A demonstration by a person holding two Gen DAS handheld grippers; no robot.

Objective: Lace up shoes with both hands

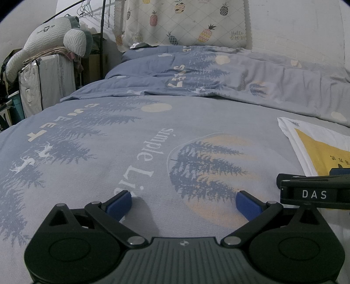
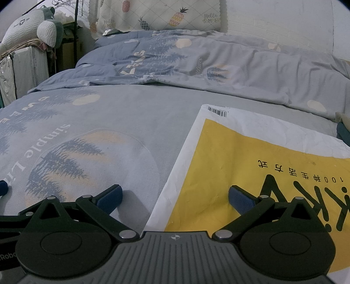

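A grey-blue bedsheet printed with pine trees (image 1: 153, 135) covers the bed; a rumpled matching quilt (image 2: 218, 65) lies beyond, under a pineapple-print curtain (image 1: 186, 19). A white and yellow plastic mailer bag (image 2: 229, 157) lies flat to the right. The left gripper (image 1: 184, 204) and right gripper (image 2: 175, 197) rest low, jaws spread, empty. No shoe is visible.

The shoes and their laces cannot be seen in either wrist view.

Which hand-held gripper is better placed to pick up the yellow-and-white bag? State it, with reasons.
Right. The right hand-held gripper is open, one finger already over the bag. The left hand-held gripper, also open, hangs over the bedsheet, the bag off to its right.
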